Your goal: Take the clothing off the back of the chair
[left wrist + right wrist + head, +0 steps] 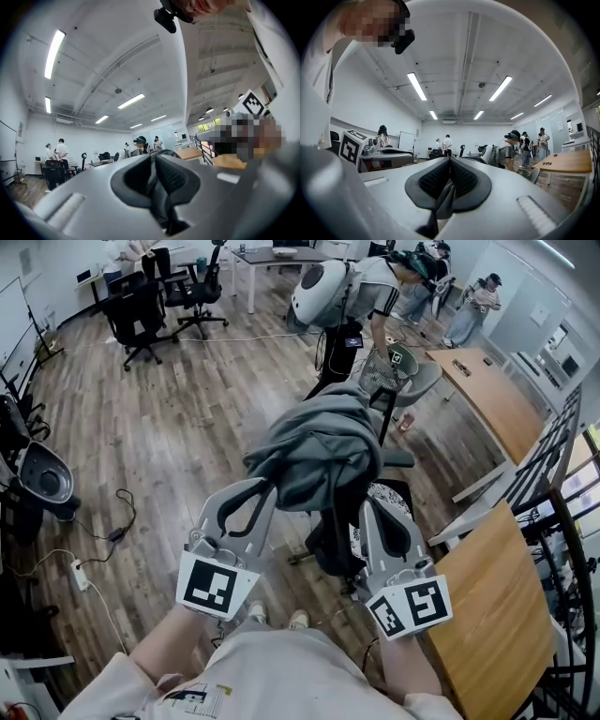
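Observation:
A bunched grey garment hangs between my two grippers, over a black office chair whose back it hides. In the head view my left gripper is shut on the garment's left side and my right gripper on its right side. The left gripper view shows the left gripper with its jaws together and dark fabric pinched between the pads. Likewise the right gripper is shut, with a fold of grey fabric between its pads.
A wooden table stands close on the right beside a black railing. Another table and a mesh-backed chair lie ahead, with a person bent over there. Black office chairs stand at back left; a power strip lies on the floor.

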Demonstrator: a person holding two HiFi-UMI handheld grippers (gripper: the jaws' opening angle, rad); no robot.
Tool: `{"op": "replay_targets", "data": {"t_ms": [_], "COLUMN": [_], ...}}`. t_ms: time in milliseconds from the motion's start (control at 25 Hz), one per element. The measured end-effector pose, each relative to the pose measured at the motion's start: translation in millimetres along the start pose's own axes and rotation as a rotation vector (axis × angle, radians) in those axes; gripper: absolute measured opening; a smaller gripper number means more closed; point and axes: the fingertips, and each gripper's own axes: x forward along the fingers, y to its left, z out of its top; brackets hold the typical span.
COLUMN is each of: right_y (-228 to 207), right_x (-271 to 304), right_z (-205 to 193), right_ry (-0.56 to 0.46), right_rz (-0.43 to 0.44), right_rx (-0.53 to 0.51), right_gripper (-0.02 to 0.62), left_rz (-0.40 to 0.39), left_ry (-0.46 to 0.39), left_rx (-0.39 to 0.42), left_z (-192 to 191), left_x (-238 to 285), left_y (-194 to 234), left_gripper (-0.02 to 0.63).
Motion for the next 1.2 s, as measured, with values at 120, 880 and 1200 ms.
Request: {"op": "replay_targets", "data": {"t_ms": [120,880,1200], "right_y": [-8,-74,-95], "right_x": [8,103,125], "right_z": [10,-6,-49], "right_ry": [-0.015,0.082,0.131], "right_rz": [-0.009,0.064,0.136], "right_rx": [-0.019,-0.098,-0.033], "right_gripper": [0.000,0.252,0.381], "left_rz": [-0.003,-0.105,-0.144], "left_ry": [0.008,0.034,0.124], "left_rx": [0.010,0.057,0.059], "left_z": [3,-35,-104], "left_x": [6,91,115], "left_y": [12,22,7], "left_gripper": [0.049,0.293,0.442]}}
